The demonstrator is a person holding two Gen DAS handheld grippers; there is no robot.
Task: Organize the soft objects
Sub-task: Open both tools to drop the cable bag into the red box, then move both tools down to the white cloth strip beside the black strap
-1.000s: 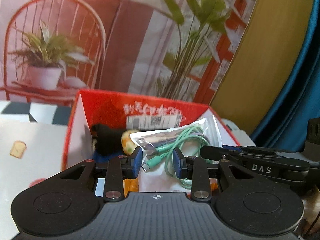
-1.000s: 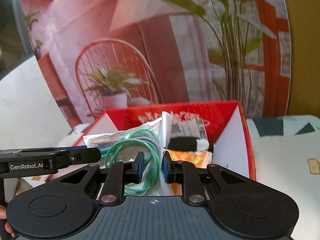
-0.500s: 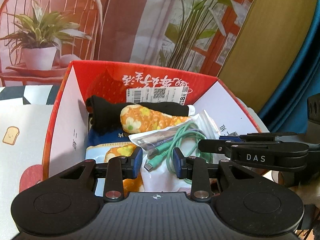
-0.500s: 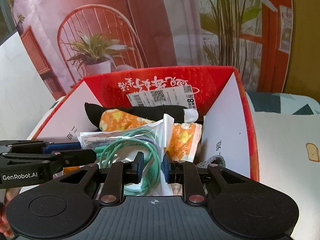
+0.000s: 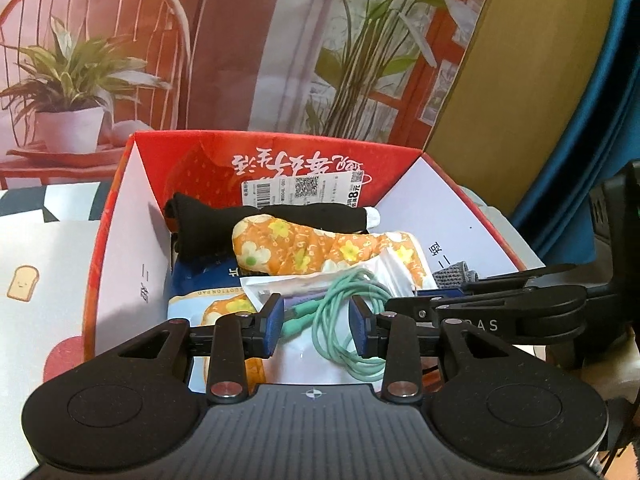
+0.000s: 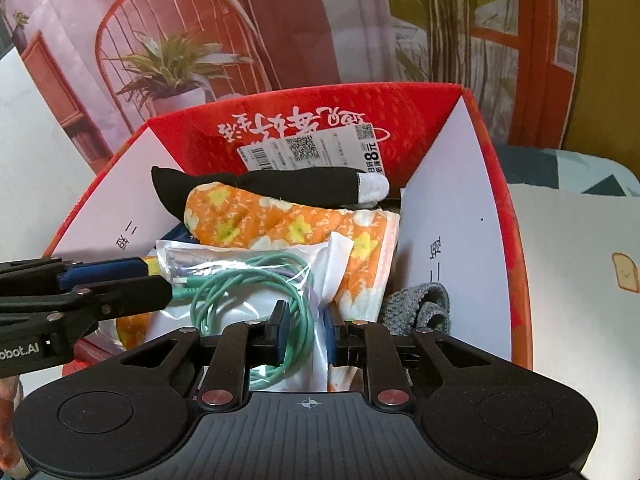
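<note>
A clear plastic bag with a coiled green cable [image 5: 340, 304] [image 6: 256, 280] lies inside the red cardboard box [image 5: 132, 208] [image 6: 496, 200], on top of an orange floral cloth [image 5: 304, 248] [image 6: 280, 224] and a black sock [image 5: 224, 220] [image 6: 280, 184]. My left gripper [image 5: 316, 324] is open, its blue pads either side of the bag. My right gripper [image 6: 306, 332] is open over the bag's near edge, no longer pinching it. A grey knitted piece [image 6: 420, 304] lies at the box's right.
A blue and white packet [image 5: 208, 284] lies under the cloths. The box stands on a white cloth with toast prints [image 5: 24, 284] [image 6: 624, 276]. A printed backdrop with a chair and plants stands behind. A blue curtain [image 5: 592, 120] hangs at the right.
Both grippers lowered the cable bag into the box. My right gripper, shut on the bag's edge before, has opened; the bag now rests on the cloths.
</note>
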